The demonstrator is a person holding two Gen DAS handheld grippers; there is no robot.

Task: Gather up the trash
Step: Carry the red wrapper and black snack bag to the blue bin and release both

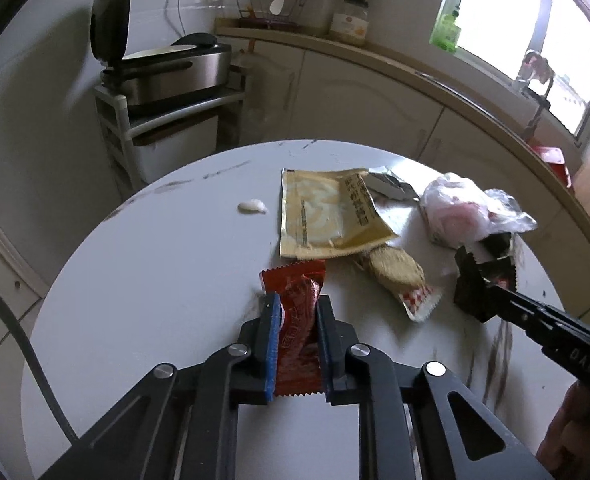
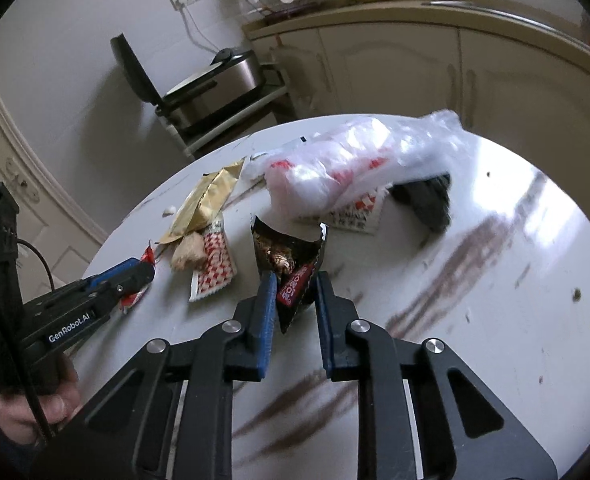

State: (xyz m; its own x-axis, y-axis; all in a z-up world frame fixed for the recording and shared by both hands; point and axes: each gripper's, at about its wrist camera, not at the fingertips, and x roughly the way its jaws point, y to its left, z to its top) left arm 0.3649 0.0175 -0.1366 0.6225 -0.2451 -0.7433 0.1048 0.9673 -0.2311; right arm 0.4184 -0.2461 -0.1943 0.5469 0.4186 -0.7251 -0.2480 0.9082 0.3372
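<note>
1. The left gripper (image 1: 297,312) has its jaws clenched on a red wrapper (image 1: 299,300), which stands pinched between the blue pads at 6 o'clock of the round white worktop (image 1: 155,280).
2. The right gripper (image 2: 295,292) has its jaws grasping a torn dark wrapper (image 2: 291,256), its open end up.
3. In the left wrist view, a gold sachet (image 1: 327,216) lies at 12 o'clock from the red wrapper, with a biscuit pack (image 1: 399,276) touching its lower corner at 2 o'clock.
4. A clear plastic bag (image 1: 463,212) lies at 2 o'clock, further off, beyond the biscuit pack.
5. A small white scrap (image 1: 252,206) sits at 11 o'clock, apart from the rest.
</note>
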